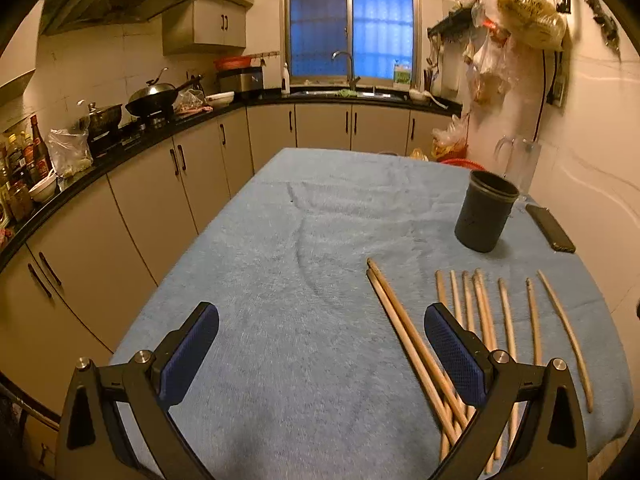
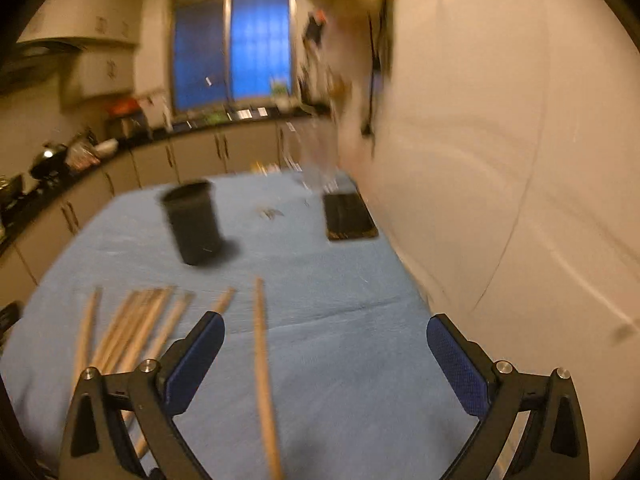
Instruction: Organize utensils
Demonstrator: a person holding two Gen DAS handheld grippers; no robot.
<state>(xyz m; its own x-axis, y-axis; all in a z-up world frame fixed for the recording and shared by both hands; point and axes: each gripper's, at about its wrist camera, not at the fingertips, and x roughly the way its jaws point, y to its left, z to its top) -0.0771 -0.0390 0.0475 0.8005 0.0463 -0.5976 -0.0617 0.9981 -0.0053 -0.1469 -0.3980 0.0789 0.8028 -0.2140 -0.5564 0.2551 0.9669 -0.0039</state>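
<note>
Left gripper (image 1: pixel 322 338) and right gripper (image 2: pixel 325 346) both stand with jaws wide apart, holding nothing. Wooden chopsticks (image 1: pixel 476 312) lie loose on the blue cloth (image 1: pixel 280 260), nearer the grippers than the dark cup (image 1: pixel 484 216). The right wrist view, blurred, shows 1 chopstick (image 2: pixel 262 360) between its fingers, ungripped. A phone (image 2: pixel 348 216) lies right of the cup.

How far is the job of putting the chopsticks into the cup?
Nothing looks done: the chopsticks all lie on the blue cloth, and none stick out of the cup. Nothing is in hand; the left gripper and right gripper are both open. All the chopsticks remain.
</note>
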